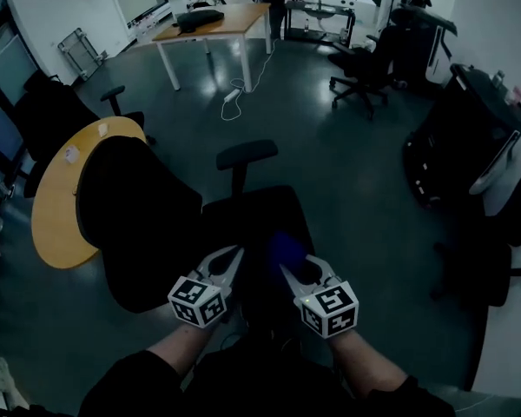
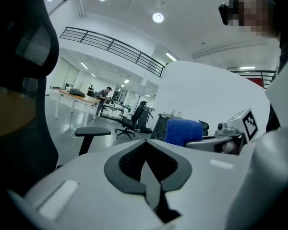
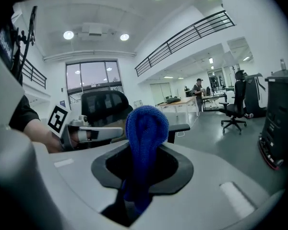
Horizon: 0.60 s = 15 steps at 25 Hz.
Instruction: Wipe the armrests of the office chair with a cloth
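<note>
A black office chair (image 1: 139, 233) stands below me, its backrest at the left and one armrest (image 1: 246, 154) rising beyond the seat. My right gripper (image 1: 288, 273) is shut on a blue cloth (image 1: 285, 248), held above the seat. In the right gripper view the cloth (image 3: 145, 138) sticks up folded between the jaws of the right gripper (image 3: 140, 176), with the armrest (image 3: 180, 127) behind it. My left gripper (image 1: 233, 257) hovers beside it, jaws shut and empty. The left gripper view shows the left gripper (image 2: 145, 159), the armrest (image 2: 91, 132) and the cloth (image 2: 183, 131).
A round wooden table (image 1: 65, 189) stands behind the backrest at the left. A long desk (image 1: 213, 23) is at the far side, with a cable (image 1: 234, 98) on the floor near it. Another office chair (image 1: 365, 72) and dark equipment (image 1: 460, 137) stand at the right.
</note>
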Each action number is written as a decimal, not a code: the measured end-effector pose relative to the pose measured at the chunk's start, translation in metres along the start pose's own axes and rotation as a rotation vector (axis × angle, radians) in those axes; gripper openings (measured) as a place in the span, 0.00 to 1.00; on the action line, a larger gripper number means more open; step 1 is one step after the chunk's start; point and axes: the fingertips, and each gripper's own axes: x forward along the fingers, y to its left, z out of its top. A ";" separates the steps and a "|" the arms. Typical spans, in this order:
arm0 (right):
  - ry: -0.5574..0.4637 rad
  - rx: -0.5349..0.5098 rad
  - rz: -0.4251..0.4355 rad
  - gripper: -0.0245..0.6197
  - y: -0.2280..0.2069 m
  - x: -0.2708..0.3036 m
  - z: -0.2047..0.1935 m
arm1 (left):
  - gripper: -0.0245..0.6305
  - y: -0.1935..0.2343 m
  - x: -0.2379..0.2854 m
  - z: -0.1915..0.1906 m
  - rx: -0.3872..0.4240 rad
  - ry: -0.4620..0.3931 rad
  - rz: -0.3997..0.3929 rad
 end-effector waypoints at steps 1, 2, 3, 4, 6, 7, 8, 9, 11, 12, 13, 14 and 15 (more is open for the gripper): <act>-0.009 0.004 0.001 0.20 0.003 -0.014 -0.007 | 0.06 -0.014 -0.016 -0.002 0.005 -0.015 -0.001; -0.016 0.003 0.000 0.20 0.003 -0.027 -0.011 | 0.06 -0.026 -0.028 -0.001 0.012 -0.033 0.000; -0.022 0.000 -0.004 0.20 0.002 -0.039 -0.012 | 0.06 -0.036 -0.039 0.002 0.023 -0.050 0.000; -0.028 0.000 -0.009 0.20 0.003 -0.051 -0.011 | 0.06 -0.044 -0.049 0.006 0.034 -0.062 -0.003; -0.038 0.006 -0.023 0.20 0.012 -0.072 -0.008 | 0.06 -0.054 -0.071 0.017 0.050 -0.077 -0.015; -0.041 0.008 -0.032 0.20 0.019 -0.081 -0.007 | 0.06 -0.057 -0.082 0.021 0.056 -0.084 -0.022; -0.044 0.010 -0.042 0.20 0.026 -0.089 -0.007 | 0.06 -0.059 -0.092 0.023 0.060 -0.091 -0.026; -0.049 0.012 -0.052 0.20 0.034 -0.096 -0.008 | 0.06 -0.060 -0.101 0.024 0.057 -0.095 -0.029; -0.067 0.019 -0.079 0.20 0.048 -0.106 -0.011 | 0.06 -0.056 -0.114 0.020 0.034 -0.105 -0.039; -0.079 0.022 -0.097 0.20 0.056 -0.108 -0.012 | 0.06 -0.052 -0.121 0.018 0.025 -0.114 -0.051; -0.090 0.024 -0.114 0.20 0.064 -0.109 -0.014 | 0.06 -0.047 -0.128 0.016 0.022 -0.119 -0.066; -0.099 0.024 -0.131 0.20 0.074 -0.108 -0.015 | 0.06 -0.043 -0.138 0.017 0.023 -0.121 -0.083; -0.105 0.022 -0.149 0.20 0.086 -0.107 -0.017 | 0.06 -0.038 -0.149 0.017 0.026 -0.123 -0.102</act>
